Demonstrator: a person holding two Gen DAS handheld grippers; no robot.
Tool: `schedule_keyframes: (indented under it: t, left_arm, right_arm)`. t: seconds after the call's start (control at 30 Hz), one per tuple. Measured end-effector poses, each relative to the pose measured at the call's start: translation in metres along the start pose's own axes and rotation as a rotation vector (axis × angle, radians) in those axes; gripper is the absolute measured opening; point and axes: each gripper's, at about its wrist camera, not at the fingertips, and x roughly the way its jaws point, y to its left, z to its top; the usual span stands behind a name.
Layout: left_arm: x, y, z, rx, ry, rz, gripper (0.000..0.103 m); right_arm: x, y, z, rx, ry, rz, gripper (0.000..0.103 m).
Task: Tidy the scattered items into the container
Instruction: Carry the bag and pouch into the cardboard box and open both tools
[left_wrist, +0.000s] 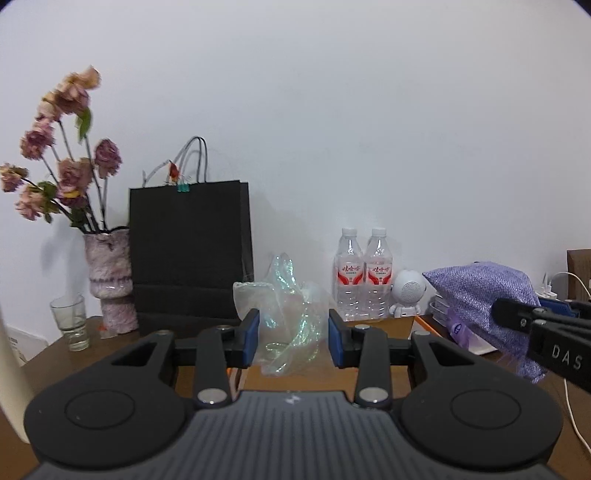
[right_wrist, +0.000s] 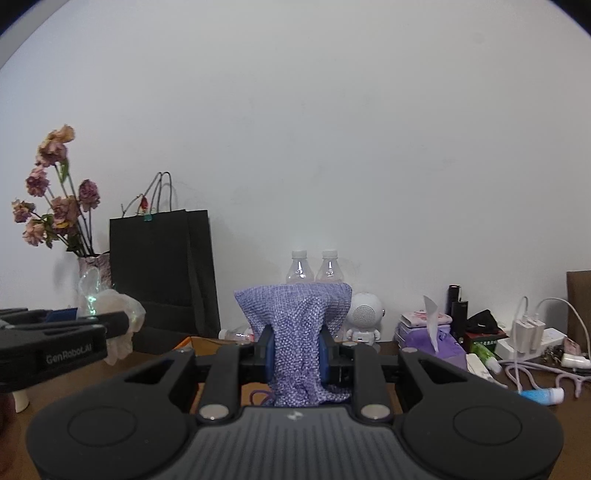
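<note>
On the far left stand dried flowers (left_wrist: 55, 155) in a fuzzy pink vase (left_wrist: 110, 280), with an empty drinking glass (left_wrist: 70, 321) just beside it. Next comes a tall black paper bag (left_wrist: 190, 251) against the wall. I cannot see what is inside it.

My left claw (left_wrist: 293, 338) sits partly open around a crinkly clear plastic bag (left_wrist: 288, 314). I cannot tell if my pads really squeeze it or if the bag just lies between them. If my grip is loose, the slippery plastic could slide out and drop on the brown table (left_wrist: 48, 354).

Behind it stand two water bottles (left_wrist: 364, 280) and a small white robot speaker (left_wrist: 406, 295), close together by the wall.

My right claw (right_wrist: 297, 356) is squeezed tight on a purple knitted cloth (right_wrist: 295, 325). The cloth hangs out above and below my pads. The loose end could catch on something or drag things over.

Below my claws I see an orange edge (right_wrist: 184, 341), maybe the box where things go. It is mostly hidden, so I cannot tell what is in it.

On the far right lie a tissue box (right_wrist: 432, 339) with a tissue poking out, a charger with white cables (right_wrist: 528, 328), and small tubes (right_wrist: 543, 395). The cables could tangle my claw if I reach there.
</note>
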Motion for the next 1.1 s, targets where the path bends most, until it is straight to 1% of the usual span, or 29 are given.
schedule_keyframes:
  t: [0.13,0.23,0.3,0.33,0.4,0.47,0.5,0.53,0.6,0.67,0.73,0.8,0.87,0.93,1.0,1.07,1.1]
  left_arm:
    - [0.04,0.006,0.016,-0.02,0.064,-0.029,0.038]
    - [0.075,0.011,0.03,-0.043,0.138,-0.073,0.038]
    - [0.103,0.011,0.039,-0.046,0.217,-0.11,0.038]
    - [0.115,0.011,0.042,-0.046,0.249,-0.112,0.038]
    - [0.143,0.008,0.047,-0.035,0.321,-0.116,0.038]
    - [0.175,0.007,0.049,-0.054,0.415,-0.1,0.038]
    - [0.191,0.006,0.048,-0.066,0.466,-0.111,0.038]
    - [0.206,0.005,0.046,-0.08,0.52,-0.12,0.038]
    - [0.236,0.002,0.037,-0.069,0.624,-0.155,0.038]
    - [0.259,-0.001,0.024,-0.051,0.701,-0.127,0.038]
    - [0.277,-0.001,0.013,-0.032,0.747,-0.103,0.038]
    - [0.291,-0.001,0.004,-0.03,0.784,-0.083,0.038]
    - [0.304,-0.001,-0.004,-0.021,0.822,-0.069,0.038]
    - [0.315,-0.001,-0.013,-0.007,0.87,-0.057,0.038]
    - [0.323,-0.001,-0.019,-0.003,0.899,-0.056,0.038]
    - [0.329,0.0,-0.022,-0.008,0.911,-0.05,0.039]
    - [0.332,0.001,-0.024,-0.016,0.915,-0.045,0.046]
  right_arm:
    - [0.042,-0.012,0.015,-0.001,0.043,-0.003,0.022]
    - [0.082,-0.021,0.025,0.001,0.122,0.014,0.022]
    - [0.108,-0.02,0.027,-0.059,0.164,-0.002,0.022]
    - [0.122,-0.02,0.028,-0.08,0.185,-0.006,0.022]
    - [0.149,-0.025,0.032,-0.051,0.25,0.02,0.022]
    - [0.176,-0.028,0.038,-0.024,0.316,0.041,0.022]
    - [0.191,-0.029,0.041,-0.011,0.349,0.049,0.022]
    - [0.204,-0.031,0.043,0.001,0.384,0.053,0.022]
    - [0.234,-0.034,0.044,0.032,0.473,0.061,0.022]
    - [0.263,-0.038,0.039,0.048,0.569,0.052,0.022]
    - [0.287,-0.04,0.031,0.061,0.666,0.052,0.022]
    - [0.307,-0.041,0.02,0.099,0.754,0.053,0.022]
    - [0.321,-0.044,0.009,0.124,0.819,0.047,0.022]
    - [0.329,-0.043,0.001,0.12,0.852,0.042,0.022]
    - [0.336,-0.041,-0.007,0.106,0.884,0.038,0.022]
    - [0.344,-0.042,-0.015,0.115,0.911,0.033,0.022]
    - [0.347,-0.043,-0.017,0.119,0.918,0.024,0.024]
